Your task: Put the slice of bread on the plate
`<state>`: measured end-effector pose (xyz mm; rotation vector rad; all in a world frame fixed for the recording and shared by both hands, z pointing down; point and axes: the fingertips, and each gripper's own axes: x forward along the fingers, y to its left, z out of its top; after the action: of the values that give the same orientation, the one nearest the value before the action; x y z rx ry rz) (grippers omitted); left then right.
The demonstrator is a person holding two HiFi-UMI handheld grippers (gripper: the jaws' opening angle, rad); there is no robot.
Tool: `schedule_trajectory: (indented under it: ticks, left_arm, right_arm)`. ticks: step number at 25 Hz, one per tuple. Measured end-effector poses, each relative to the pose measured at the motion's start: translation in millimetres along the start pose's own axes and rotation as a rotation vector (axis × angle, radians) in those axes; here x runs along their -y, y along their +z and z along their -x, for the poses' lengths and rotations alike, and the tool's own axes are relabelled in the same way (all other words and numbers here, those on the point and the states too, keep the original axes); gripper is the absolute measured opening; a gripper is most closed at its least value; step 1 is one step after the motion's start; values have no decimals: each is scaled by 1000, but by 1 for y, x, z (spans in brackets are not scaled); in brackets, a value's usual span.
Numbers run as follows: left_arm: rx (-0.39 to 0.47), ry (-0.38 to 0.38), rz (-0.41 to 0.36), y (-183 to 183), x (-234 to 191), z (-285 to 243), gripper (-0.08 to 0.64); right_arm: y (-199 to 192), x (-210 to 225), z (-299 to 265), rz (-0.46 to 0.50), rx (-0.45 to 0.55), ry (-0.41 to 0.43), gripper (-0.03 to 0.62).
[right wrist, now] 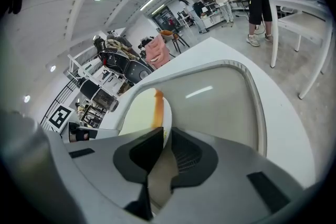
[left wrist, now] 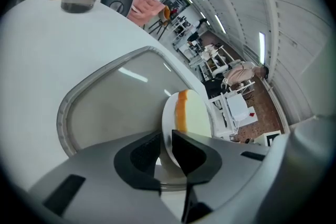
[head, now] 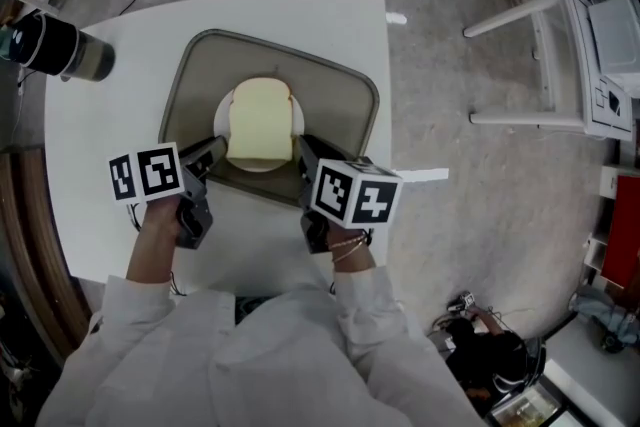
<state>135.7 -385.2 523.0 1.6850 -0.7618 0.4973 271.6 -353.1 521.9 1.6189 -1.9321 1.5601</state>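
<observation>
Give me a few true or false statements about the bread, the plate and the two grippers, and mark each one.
1. The bread lies on the plate. True.
2. The plate is on the bare table, away from the tray. False: it is inside the rim of the tray.
3. The left gripper has the plate's rim between its jaws. True.
4. The right gripper is clamped on the bread. False: its jaws are on the plate's rim, not on the bread.
5. A dark flask stands on the tray. False: the flask stands on the table, off the tray.
</observation>
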Motion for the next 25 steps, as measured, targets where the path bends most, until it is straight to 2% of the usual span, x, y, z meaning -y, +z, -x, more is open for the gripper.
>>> schedule_trajectory:
  ticks: [5, 7, 9, 14, 18, 20, 25]
  left_arm:
    - [30, 93, -117, 0, -1, 10, 58]
    - [53, 90, -172, 2, 6, 18, 58]
    - [90, 52, -223, 5, 18, 28, 58]
    - [231, -53, -345, 9, 48, 69, 30]
    - [348, -217, -383, -3, 74, 117, 14]
    - [383, -267, -425, -15, 83, 143, 10]
    - [427, -269, -561, -54, 88, 197, 9]
  right_arm:
    - [7, -10, 10, 62, 55, -8, 41]
    - [8, -17, 18, 109, 77, -10, 41]
    - [9, -29, 27, 131, 112, 18, 41]
    - [10, -76, 63, 167, 280, 145, 40]
    - [-8, -110, 92, 265, 340, 134, 32]
    - [-17, -130, 113, 332, 398, 118, 20]
    - [-49, -182, 161, 521, 498, 76, 14]
